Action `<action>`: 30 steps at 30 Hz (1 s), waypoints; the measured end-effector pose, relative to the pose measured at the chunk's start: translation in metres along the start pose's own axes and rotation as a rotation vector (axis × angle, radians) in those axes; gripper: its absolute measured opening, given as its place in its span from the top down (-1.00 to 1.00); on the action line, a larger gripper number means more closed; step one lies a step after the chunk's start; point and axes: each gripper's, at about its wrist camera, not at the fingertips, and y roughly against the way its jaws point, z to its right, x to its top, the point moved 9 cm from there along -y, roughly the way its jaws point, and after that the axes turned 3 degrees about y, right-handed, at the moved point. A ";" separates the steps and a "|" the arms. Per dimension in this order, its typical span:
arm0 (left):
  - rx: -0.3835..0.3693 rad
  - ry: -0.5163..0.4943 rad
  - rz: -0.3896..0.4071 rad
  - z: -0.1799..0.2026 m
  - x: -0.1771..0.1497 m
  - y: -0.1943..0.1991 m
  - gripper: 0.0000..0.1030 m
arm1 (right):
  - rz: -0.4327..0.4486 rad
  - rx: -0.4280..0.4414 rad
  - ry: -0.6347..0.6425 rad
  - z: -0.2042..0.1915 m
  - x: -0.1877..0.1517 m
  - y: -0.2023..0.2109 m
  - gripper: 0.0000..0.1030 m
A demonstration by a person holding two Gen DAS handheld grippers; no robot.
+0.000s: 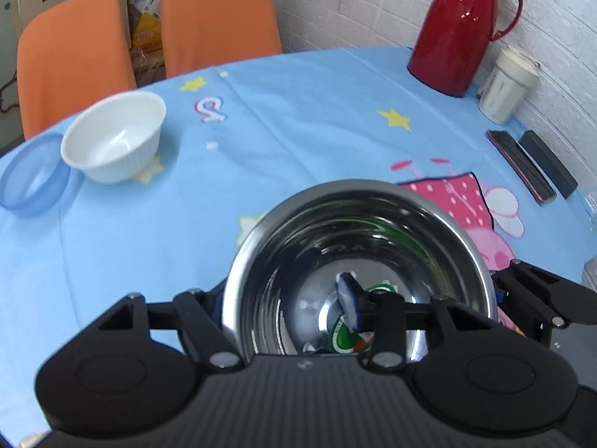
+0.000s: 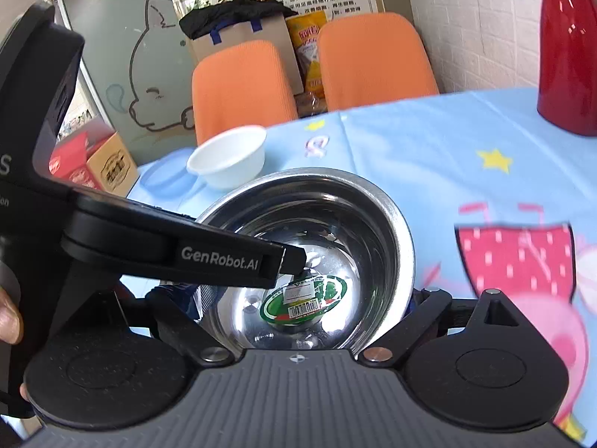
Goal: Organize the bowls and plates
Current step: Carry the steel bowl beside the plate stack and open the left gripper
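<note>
i've got the shiny round steel bowl [image 1: 358,261] pinched at its rim by my left gripper [image 1: 283,310]; right gripper [image 2: 302,321] straddles it, grip unclear. ribbed white bowl [image 1: 113,138] and translucent blue dish [image 1: 31,175] remain unstacked.

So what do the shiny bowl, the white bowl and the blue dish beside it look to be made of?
The shiny round metal bowl looks like polished stainless steel: mirror reflections, a label stuck inside. The white ribbed bowl is matte and opaque, either ceramic or plastic; the look leaves it open. The shallow translucent blue dish lets light through, so tinted plastic or glass.
</note>
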 end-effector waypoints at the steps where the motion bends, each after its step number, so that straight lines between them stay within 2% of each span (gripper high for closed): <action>1: -0.006 0.006 -0.005 0.002 -0.010 0.001 0.16 | -0.003 -0.003 0.000 -0.002 -0.008 0.004 -0.56; 8: -0.022 0.013 -0.017 0.016 -0.048 0.007 0.15 | -0.023 -0.001 -0.027 -0.007 -0.042 0.023 -0.56; 13: -0.008 0.017 -0.017 0.017 -0.049 0.001 0.08 | -0.039 0.007 -0.033 -0.004 -0.049 0.021 -0.56; 14: -0.002 0.014 -0.014 0.017 -0.049 0.000 0.05 | -0.044 0.011 -0.036 -0.004 -0.052 0.020 -0.56; 15: -0.001 0.012 -0.012 0.016 -0.049 0.000 -0.10 | -0.054 0.017 -0.037 -0.004 -0.053 0.016 -0.57; 18: -0.006 0.028 -0.011 0.013 -0.049 0.000 -0.24 | -0.062 0.041 -0.016 -0.005 -0.054 0.015 -0.53; 23: 0.010 0.079 0.082 -0.007 -0.033 0.031 -0.39 | -0.014 0.044 -0.094 0.019 -0.044 0.039 -0.53; 30: 0.095 0.115 0.185 -0.042 -0.020 0.074 -0.40 | 0.051 -0.019 -0.137 0.047 -0.034 0.068 -0.54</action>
